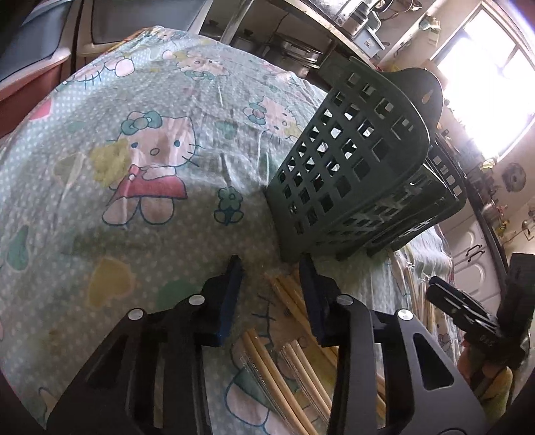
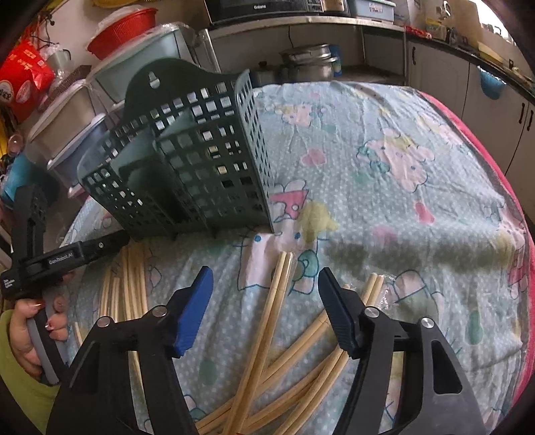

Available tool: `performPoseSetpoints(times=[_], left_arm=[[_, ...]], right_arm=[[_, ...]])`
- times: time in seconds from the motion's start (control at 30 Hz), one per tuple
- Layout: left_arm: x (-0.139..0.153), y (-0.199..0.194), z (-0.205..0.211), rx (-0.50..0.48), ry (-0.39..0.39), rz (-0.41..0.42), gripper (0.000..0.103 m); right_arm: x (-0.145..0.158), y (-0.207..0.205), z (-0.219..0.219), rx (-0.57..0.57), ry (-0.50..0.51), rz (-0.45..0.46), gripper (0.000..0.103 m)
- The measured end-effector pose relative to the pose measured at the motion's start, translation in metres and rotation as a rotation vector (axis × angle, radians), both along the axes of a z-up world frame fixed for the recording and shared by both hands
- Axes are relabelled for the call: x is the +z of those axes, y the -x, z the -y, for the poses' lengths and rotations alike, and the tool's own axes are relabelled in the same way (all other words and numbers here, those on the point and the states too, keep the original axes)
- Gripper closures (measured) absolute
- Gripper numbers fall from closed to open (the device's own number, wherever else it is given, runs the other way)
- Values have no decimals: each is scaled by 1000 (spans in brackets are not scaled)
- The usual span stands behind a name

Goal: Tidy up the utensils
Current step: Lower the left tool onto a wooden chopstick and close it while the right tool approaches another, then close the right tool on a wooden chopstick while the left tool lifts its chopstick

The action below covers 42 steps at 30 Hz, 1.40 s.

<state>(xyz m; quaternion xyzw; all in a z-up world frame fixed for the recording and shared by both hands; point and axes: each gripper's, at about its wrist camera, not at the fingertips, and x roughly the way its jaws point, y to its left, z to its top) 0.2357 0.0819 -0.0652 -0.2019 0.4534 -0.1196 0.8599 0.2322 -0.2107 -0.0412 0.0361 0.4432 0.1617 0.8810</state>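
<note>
A dark green lattice utensil holder point(image 1: 354, 167) stands on a table under a Hello Kitty cloth point(image 1: 133, 150); it also shows in the right wrist view point(image 2: 187, 160), and looks empty. Several bamboo chopsticks point(image 2: 267, 328) lie loose on the cloth in front of it, some in clear wrappers point(image 1: 277, 364). My left gripper point(image 1: 271, 267) is open and empty just above the chopsticks, its tips near the holder's base. My right gripper point(image 2: 264, 277) is open and empty over the chopstick pile. The left gripper also appears at the left edge of the right wrist view point(image 2: 50, 264), hand-held.
Stacked plastic bins point(image 2: 77, 110) and a red basin point(image 2: 123, 30) stand behind the holder. Kitchen cabinets point(image 2: 468, 77), metal pots point(image 2: 307, 60) and a microwave point(image 2: 257, 8) line the back. A red table edge point(image 2: 485, 160) curves at right.
</note>
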Motion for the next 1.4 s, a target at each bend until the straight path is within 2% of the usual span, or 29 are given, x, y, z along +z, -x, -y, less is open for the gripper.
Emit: performPoseSetpoints(times=[0.03,0.1,0.23,0.5,0.57,0.67,0.73,0.83,1.03,1.4], left_arm=[[1,0,1,-9,3,5,80],[1,1,3,-12,0,8,95],[3,2,0,-9,-3,16,103],[24,13,-6,-8,3,82,103],[31,17,-6,-10,1,99,103],[42,22,-5,-17,-6,128,103],[49,24,-3,-21,-9,147,103],[59,29,0,-30,-8,177,103],[81,35,9,-55,-17,236,103],[120,52,31,-116,-11,337,103]], right_arm=[[-2,-1,0,0,3,-6,43],[-3,-2,-1,1,5,-12,46],[-5,-5,-2,2,5,-23,49],[-16,-26,-5,-10,6,-82,57],[-22,-32,-5,-26,8,-110,62],[-23,-36,-5,-50,33,-115,76],[-22,-36,-1,-59,18,-116,89],[-18,-33,8,-55,-57,-124,91],[6,-16,19,-13,-171,-75,94],[62,22,21,53,-229,97,97]])
